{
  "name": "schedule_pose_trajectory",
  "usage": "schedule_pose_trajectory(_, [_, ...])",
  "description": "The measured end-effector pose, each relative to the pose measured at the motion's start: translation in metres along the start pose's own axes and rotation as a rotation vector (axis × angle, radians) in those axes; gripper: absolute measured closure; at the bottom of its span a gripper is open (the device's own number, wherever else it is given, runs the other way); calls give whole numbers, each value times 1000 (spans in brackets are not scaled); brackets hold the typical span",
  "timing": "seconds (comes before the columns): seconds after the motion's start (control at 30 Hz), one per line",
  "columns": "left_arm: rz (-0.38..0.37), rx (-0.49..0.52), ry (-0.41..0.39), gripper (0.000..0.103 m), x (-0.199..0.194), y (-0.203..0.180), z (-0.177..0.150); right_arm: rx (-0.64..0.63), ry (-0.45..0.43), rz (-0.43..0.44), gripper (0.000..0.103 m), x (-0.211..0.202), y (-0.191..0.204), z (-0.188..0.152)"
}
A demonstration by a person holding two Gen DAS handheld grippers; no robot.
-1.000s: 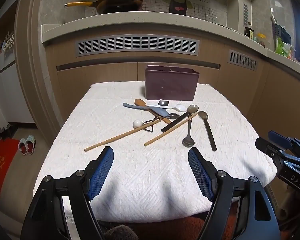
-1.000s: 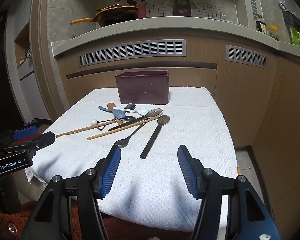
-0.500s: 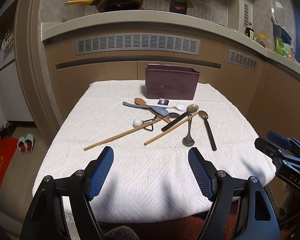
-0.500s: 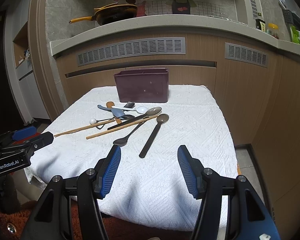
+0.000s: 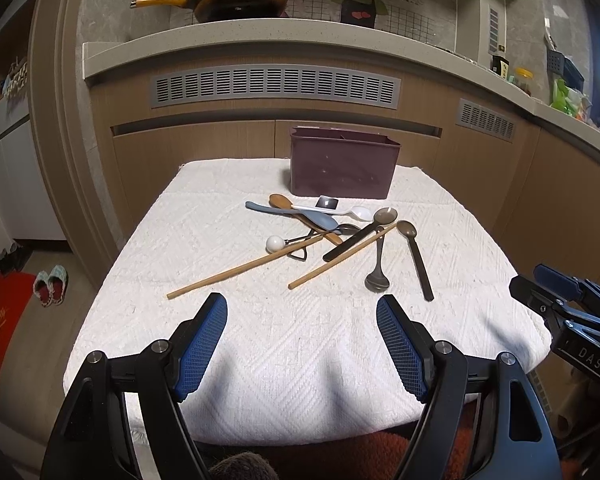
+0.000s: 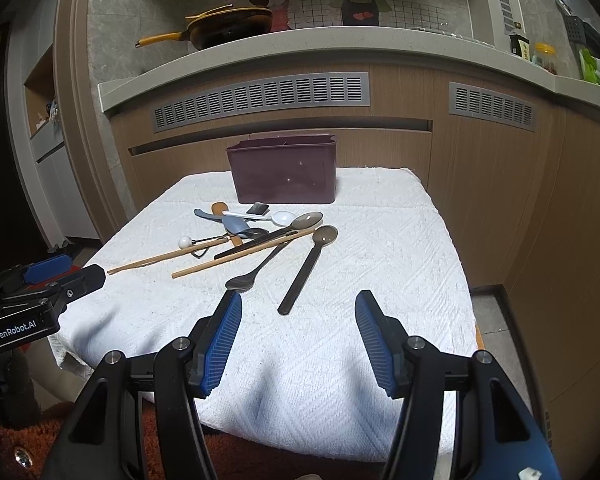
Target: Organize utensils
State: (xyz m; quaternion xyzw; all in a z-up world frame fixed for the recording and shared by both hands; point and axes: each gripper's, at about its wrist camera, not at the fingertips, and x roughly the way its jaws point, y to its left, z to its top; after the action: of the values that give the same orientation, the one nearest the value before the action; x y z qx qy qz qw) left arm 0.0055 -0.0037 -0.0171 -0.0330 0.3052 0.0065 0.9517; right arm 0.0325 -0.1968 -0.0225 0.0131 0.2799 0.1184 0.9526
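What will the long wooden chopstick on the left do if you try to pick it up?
The left chopstick looks thin, straight and wooden, so it is probably stiff and light. Its far end lies tangled with the white-ball wire tool, so lifting it may drag that along. Being slim, it could roll or slip between the open left gripper fingers.

Table [image 5: 236,360]: box [image 5: 342,168] stands at far centre edge. Utensil pile [image 5: 332,226] lies just near of box, mid-table. Two chopsticks [image 5: 244,266] [image 5: 340,256] run from pile toward near left. Two spoons [image 5: 376,272] [image 5: 418,258] lie at pile's right. Counter [image 5: 260,32] behind table; pan [image 5: 228,0] on it, left of centre. Slippers [image 5: 50,284] on floor, far left.
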Motion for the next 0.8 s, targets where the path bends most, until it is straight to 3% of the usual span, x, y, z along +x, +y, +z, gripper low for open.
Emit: schedule_pose_trajectory(0.8, [2, -5, -1, 26, -1, 1, 1, 8, 5, 0, 48, 1, -2, -2])
